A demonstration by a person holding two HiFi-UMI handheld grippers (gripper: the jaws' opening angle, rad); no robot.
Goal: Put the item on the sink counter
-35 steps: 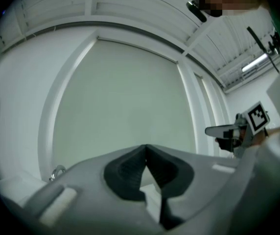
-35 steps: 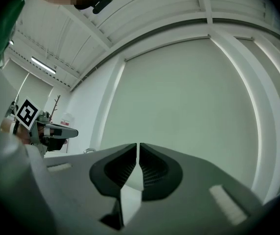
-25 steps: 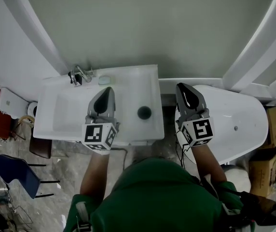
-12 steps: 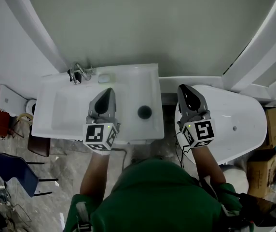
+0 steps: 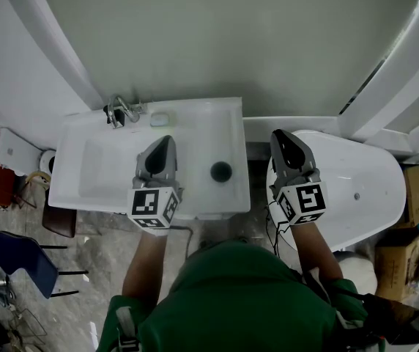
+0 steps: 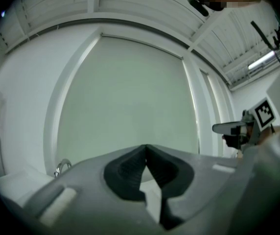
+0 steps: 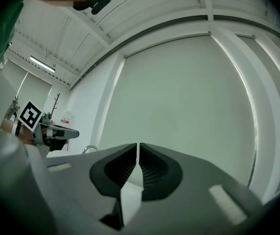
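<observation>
A white sink (image 5: 74,160) stands below me, with a chrome faucet (image 5: 121,111) at its back left. A small pale green item (image 5: 160,119) lies on the counter beside the faucet. A dark round thing (image 5: 221,171) sits on the flat right part of the counter. My left gripper (image 5: 164,139) hovers over the sink's middle, shut and empty (image 6: 146,148). My right gripper (image 5: 279,134) hangs over the left end of a white tub (image 5: 363,174), its jaws together with nothing between them (image 7: 138,146). Both gripper views look up at a pale green wall.
White slanted frame beams (image 5: 56,42) flank the green wall. A blue chair (image 5: 19,259) and clutter stand on the floor at left. Cardboard boxes (image 5: 418,226) sit at right. A narrow gap separates the sink from the tub.
</observation>
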